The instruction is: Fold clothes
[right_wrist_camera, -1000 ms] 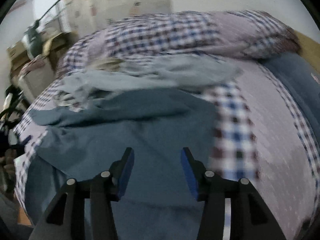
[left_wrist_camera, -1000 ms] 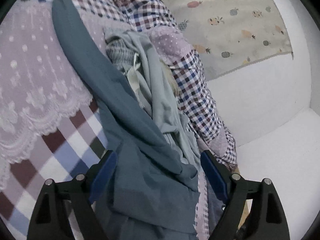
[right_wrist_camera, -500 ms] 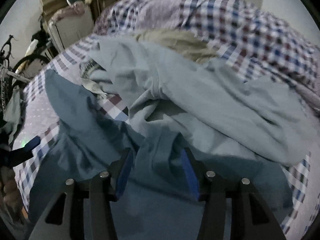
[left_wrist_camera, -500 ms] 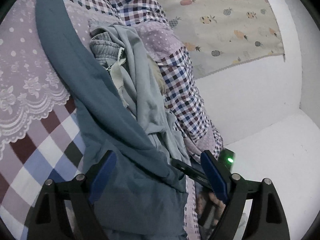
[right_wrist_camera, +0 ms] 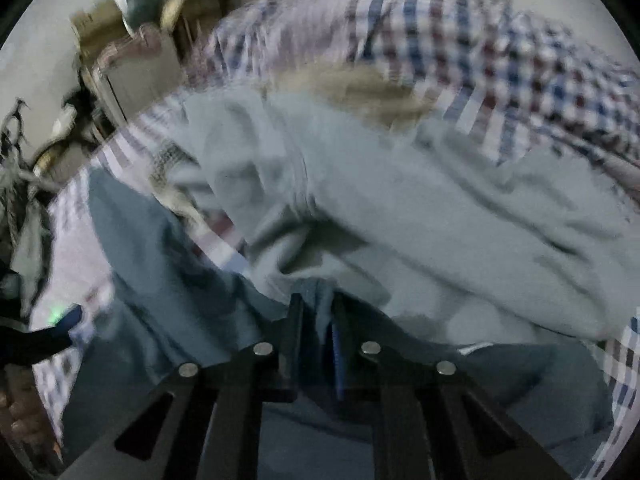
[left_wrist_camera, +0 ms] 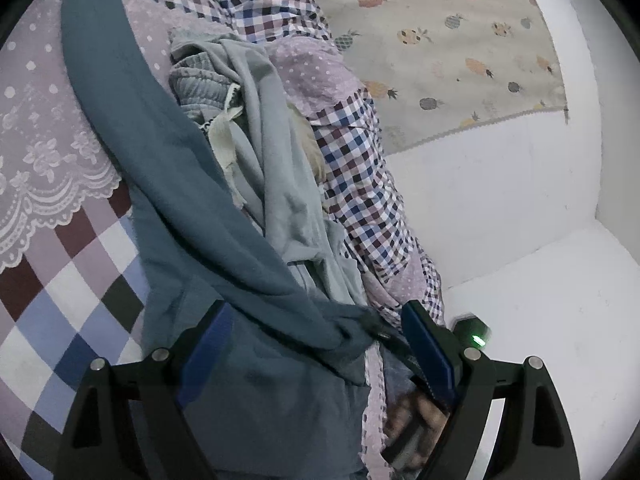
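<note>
A dark teal garment (left_wrist_camera: 168,168) lies stretched across the checked bedspread (left_wrist_camera: 60,288), with a pale grey-green garment (left_wrist_camera: 276,184) bunched beside it. My left gripper (left_wrist_camera: 316,344) is open over the teal cloth, its blue pads on either side of a fold. In the right wrist view my right gripper (right_wrist_camera: 318,312) is shut on a fold of the teal garment (right_wrist_camera: 168,280), just under the pale garment (right_wrist_camera: 400,208). The right gripper's tip (left_wrist_camera: 376,328) shows pinching the teal cloth in the left wrist view. The right wrist view is blurred.
A checked quilt (left_wrist_camera: 356,184) is heaped along the bed's edge by a white wall (left_wrist_camera: 500,184). A pineapple-print cloth (left_wrist_camera: 440,40) hangs beyond. Boxes and clutter (right_wrist_camera: 132,52) stand past the bed in the right wrist view. A beige item (right_wrist_camera: 352,92) lies under the quilt.
My right gripper has moved in under the pale garment and shut on a fold of the teal garment. The left gripper has stayed open and shifted slightly.
</note>
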`<state>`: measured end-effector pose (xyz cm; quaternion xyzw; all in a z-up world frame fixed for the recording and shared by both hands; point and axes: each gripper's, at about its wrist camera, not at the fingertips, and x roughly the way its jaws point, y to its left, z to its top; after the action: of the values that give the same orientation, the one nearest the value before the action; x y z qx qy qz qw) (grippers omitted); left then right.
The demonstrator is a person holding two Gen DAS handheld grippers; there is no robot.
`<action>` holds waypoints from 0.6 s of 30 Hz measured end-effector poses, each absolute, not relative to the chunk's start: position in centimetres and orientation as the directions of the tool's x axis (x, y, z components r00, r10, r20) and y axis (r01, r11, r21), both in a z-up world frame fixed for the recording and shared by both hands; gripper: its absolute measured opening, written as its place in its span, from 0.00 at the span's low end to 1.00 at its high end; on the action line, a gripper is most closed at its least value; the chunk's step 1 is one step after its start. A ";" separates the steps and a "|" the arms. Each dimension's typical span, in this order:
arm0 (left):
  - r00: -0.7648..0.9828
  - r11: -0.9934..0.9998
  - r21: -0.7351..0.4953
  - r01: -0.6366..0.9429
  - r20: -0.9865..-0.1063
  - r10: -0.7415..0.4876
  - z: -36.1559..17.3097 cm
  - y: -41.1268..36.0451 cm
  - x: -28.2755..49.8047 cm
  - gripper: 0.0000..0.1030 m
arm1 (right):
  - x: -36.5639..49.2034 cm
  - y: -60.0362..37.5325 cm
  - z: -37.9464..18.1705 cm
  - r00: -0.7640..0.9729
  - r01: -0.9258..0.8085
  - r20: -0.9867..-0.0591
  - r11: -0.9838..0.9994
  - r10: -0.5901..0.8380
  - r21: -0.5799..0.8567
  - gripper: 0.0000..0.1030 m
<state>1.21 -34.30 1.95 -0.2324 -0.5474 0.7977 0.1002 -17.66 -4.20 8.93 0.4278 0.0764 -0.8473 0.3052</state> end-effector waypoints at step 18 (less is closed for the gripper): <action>-0.830 -0.515 -0.856 0.040 -0.315 0.459 3.6 -31.8 1.3 0.86 | 2.8 2.5 5.9 -0.472 0.671 -0.824 -0.734 -0.313 -0.106 0.29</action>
<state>1.27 -31.84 3.62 -0.2623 -0.4758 0.8300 0.1265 2.79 2.51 5.93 0.4197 0.2131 -0.8311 0.2961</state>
